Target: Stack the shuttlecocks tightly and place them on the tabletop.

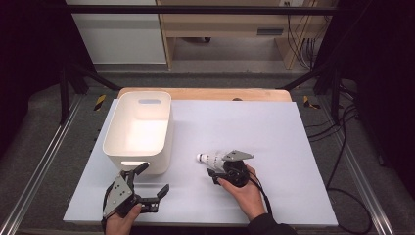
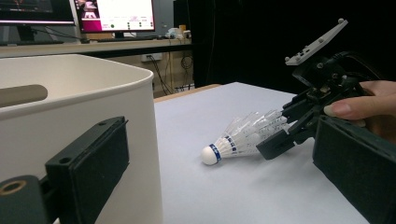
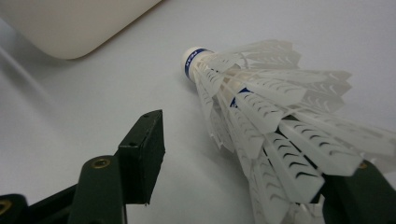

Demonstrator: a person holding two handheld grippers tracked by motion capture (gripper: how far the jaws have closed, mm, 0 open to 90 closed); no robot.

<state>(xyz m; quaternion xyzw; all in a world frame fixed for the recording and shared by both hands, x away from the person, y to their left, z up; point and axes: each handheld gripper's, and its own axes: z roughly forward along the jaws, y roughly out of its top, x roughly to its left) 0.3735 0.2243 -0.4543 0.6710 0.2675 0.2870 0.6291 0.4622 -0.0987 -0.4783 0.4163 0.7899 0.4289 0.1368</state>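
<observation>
Right now we hold the right gripper [image 1: 215, 169] low over the white surface [image 1: 274, 132], its jaws apart around the feather skirt of a white shuttlecock [image 1: 209, 158]; one pad stands clear of the feathers. It lies on its side, cork toward the white bin [image 1: 139, 129] just beside it. Our left gripper [image 1: 149, 183] rests by the bin's near wall, jaws wide apart and empty.
</observation>
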